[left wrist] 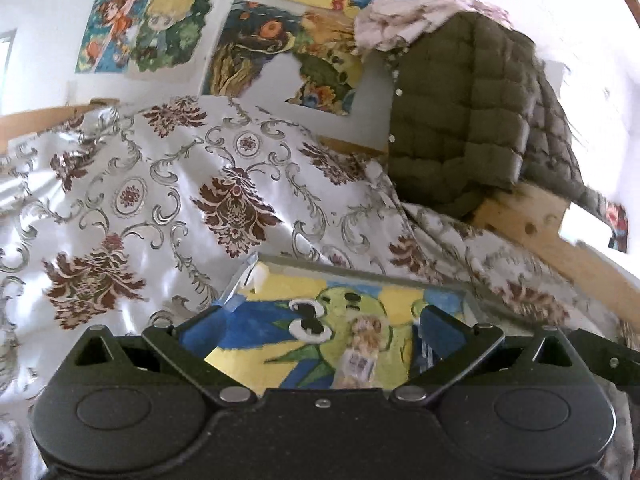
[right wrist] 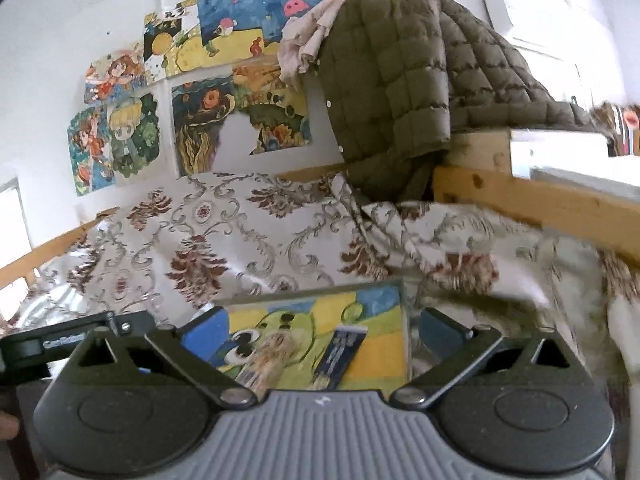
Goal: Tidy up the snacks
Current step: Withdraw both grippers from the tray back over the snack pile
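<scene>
Nearest the lens, the left gripper (left wrist: 320,334) and right gripper (right wrist: 320,332) both gape empty above the painted board (right wrist: 372,312), where the nut bar (right wrist: 266,360) and blue packet (right wrist: 340,352) lie side by side mid-board, seemingly set down together.

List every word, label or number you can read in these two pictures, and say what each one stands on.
None can be read with certainty.
White lettering on the other gripper's black body: too blurred.
Printed code label on the clear snack packet: too small.
Print on the dark blue snack packet: blurred.
Wall drawings: no legible words.
</scene>
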`<move>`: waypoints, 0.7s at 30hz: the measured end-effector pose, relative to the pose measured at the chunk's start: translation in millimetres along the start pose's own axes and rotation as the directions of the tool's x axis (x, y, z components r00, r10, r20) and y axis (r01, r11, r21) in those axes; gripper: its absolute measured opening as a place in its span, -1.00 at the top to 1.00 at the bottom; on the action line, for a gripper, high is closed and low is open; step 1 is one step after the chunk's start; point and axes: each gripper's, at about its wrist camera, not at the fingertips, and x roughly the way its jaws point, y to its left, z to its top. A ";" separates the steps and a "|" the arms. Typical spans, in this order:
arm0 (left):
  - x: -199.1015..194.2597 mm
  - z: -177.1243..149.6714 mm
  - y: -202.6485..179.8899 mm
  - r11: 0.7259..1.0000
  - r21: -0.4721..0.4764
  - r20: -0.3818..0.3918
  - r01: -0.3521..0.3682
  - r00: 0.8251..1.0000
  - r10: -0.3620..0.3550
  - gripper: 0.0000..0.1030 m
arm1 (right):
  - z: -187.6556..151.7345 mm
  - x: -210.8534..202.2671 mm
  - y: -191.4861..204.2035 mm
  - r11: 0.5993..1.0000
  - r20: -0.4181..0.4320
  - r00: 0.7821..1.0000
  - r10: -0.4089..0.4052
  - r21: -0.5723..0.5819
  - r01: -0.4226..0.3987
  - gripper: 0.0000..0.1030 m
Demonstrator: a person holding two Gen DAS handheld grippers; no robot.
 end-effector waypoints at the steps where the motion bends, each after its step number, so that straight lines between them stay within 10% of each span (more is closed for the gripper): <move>1: -6.3 -4.2 -2.1 1.000 0.010 -0.009 0.002 1.000 -0.002 -0.99 | -5.8 -9.2 0.9 1.000 -0.011 1.000 0.009 0.009 -0.009 -1.00; 21: -144.0 -90.2 24.0 0.999 -0.028 -0.045 -0.044 0.998 0.043 -0.99 | -82.7 -118.9 3.1 0.998 -0.099 0.995 0.014 0.061 -0.008 -1.00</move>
